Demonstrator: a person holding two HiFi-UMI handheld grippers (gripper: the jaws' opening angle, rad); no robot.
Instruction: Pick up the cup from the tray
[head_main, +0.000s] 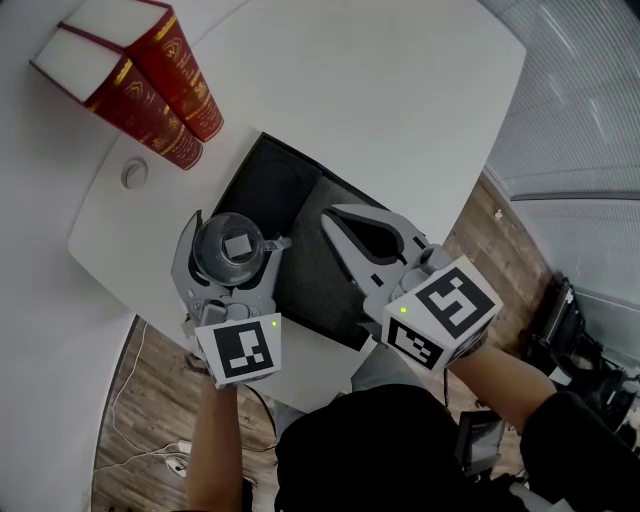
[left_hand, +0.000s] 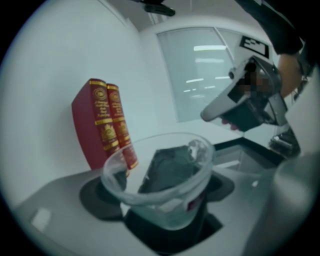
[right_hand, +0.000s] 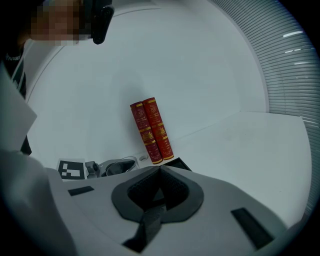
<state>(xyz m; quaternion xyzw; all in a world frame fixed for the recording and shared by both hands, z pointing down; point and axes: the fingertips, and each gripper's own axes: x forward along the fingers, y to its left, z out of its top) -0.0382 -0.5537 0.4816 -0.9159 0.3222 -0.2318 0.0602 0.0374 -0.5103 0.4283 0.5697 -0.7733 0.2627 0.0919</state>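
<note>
Left gripper view: our left gripper (left_hand: 159, 197) is clamped on the clear glass cup (left_hand: 165, 165), one dark pad pressed to each side of its wall, the rim standing open and level above the jaws. The cup stands upright, its long axis vertical and square to the grip, so we judge the coming move to be a straight lift with no tilt. From the head view the cup sits at the near left edge of the black tray (head_main: 270, 180); whether its base rests there or hangs clear, we cannot tell. Our right gripper (head_main: 338, 225) hovers just beside it over the middle of the tray, its jaws together on nothing, so the left hand alone carries the job. Farther out, two red books (head_main: 150, 80) stand on the white table (head_main: 380, 100) beyond the tray's far corner, well apart from any upward path.
</note>
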